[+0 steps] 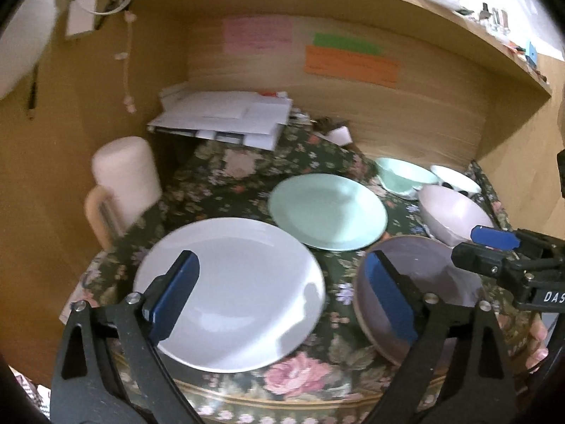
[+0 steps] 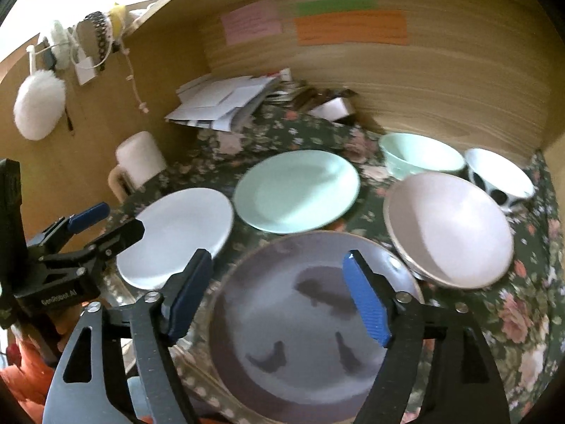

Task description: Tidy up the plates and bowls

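The right gripper [image 1: 494,243] has white letters "DAS" on its black body. The left gripper [image 2: 106,222] says "GenRobot.AI". The colored wall notes [image 2: 349,26] are too blurry to read.

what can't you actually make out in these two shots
- Writing on the orange note: blurred in both views.
- Near edge of the grey plate: cut off by the right wrist view's bottom, partly behind the right tool.
- Base of the spotted bowl: hidden by the pink bowl.
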`<state>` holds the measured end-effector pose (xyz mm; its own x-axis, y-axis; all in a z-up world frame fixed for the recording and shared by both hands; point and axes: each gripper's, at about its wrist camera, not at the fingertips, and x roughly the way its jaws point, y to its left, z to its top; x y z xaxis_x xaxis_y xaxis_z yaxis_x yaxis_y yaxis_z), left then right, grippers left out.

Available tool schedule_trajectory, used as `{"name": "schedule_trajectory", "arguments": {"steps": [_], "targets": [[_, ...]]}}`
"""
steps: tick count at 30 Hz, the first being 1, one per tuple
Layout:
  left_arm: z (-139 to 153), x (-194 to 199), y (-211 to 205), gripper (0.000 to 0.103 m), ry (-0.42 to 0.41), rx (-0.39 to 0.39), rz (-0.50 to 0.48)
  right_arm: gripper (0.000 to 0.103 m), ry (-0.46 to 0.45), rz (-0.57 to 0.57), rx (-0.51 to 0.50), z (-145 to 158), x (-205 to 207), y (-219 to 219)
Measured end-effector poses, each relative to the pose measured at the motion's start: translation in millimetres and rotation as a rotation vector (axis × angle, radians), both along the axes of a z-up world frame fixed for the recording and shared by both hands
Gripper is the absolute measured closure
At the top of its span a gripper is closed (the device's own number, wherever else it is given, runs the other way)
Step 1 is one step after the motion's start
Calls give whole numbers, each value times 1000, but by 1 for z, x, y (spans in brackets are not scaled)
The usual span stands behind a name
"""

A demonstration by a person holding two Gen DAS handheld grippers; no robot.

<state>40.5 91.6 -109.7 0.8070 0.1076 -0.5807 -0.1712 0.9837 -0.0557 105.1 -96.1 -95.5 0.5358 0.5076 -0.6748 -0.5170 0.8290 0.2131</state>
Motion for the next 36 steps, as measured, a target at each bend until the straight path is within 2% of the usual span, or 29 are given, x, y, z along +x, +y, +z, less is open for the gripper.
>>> {"name": "schedule_trajectory", "arguments": {"steps": [7, 19, 21, 23, 25, 29, 34, 36], "targets": [[-9, -12, 31, 5, 15, 14, 67, 26, 11, 74, -22, -4, 8, 36], [-49, -13, 90, 5, 158, -51, 171, 26, 87, 181, -100, -31, 31, 92], [-54, -12, 96, 10, 172, -57, 175, 26, 105, 193, -115, -37, 34, 99], [-60, -9, 100, 21, 191, -50, 187, 26, 132, 211, -133, -44, 38, 107], [-65, -8, 104, 24, 210, -72, 180, 28, 149, 220, -143, -50, 42, 113], [-71, -7, 114, 37, 230, -111, 184, 46, 188, 241, -164, -61, 52, 123], [-77, -3, 123, 56, 255, -162, 180, 59, 239, 253, -169, -72, 63, 129], [-79, -2, 123, 58, 260, -172, 171, 61, 251, 255, -173, -75, 66, 132]]}}
